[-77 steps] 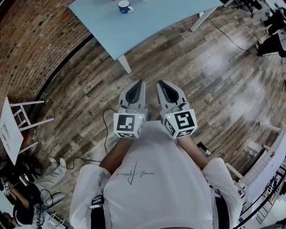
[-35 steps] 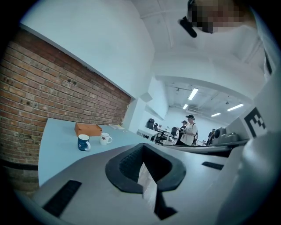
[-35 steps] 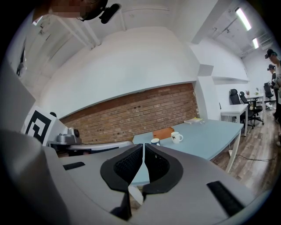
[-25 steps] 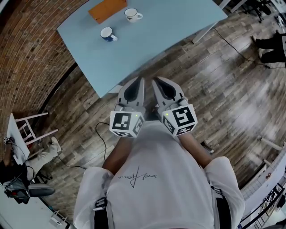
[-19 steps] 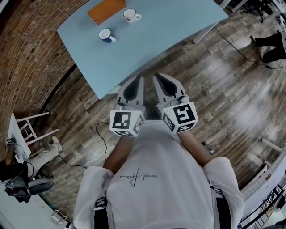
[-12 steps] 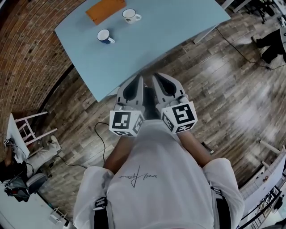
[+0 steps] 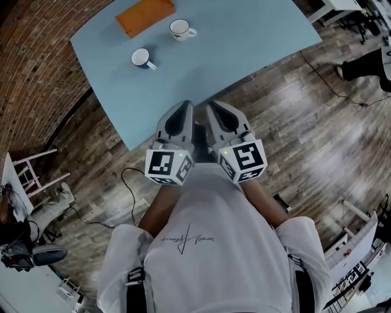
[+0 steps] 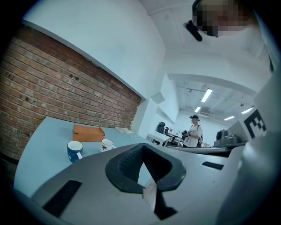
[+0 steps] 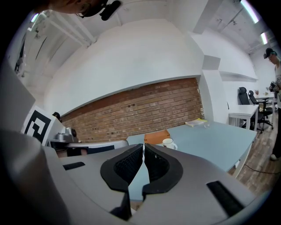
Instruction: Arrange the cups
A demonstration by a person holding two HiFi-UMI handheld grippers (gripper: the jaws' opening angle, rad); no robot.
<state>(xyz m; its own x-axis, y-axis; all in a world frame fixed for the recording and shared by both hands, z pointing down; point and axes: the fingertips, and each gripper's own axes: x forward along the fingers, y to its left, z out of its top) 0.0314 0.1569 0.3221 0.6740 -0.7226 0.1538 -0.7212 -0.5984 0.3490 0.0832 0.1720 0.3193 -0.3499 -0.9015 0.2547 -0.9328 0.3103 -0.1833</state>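
Left tongs (image 7: 182, 109), right tongs (image 7: 214, 109): both pressed together, empty. Counter (image 7: 244, 36): I've walked nearer, its edge now at the tips. Blue cup (image 7: 140, 58), white cup (image 7: 179, 27): untouched, probably reachable soon.

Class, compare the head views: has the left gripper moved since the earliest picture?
Yes. The left gripper has come forward: its tongs now overlap the near edge of the table, where floor separated them before.

The table (image 7: 244, 36) has come closer, its edge now under the left gripper (image 7: 184, 105) and right gripper (image 7: 213, 106). A white cup (image 7: 180, 28) and seemingly an orange box (image 7: 145, 14) have appeared.
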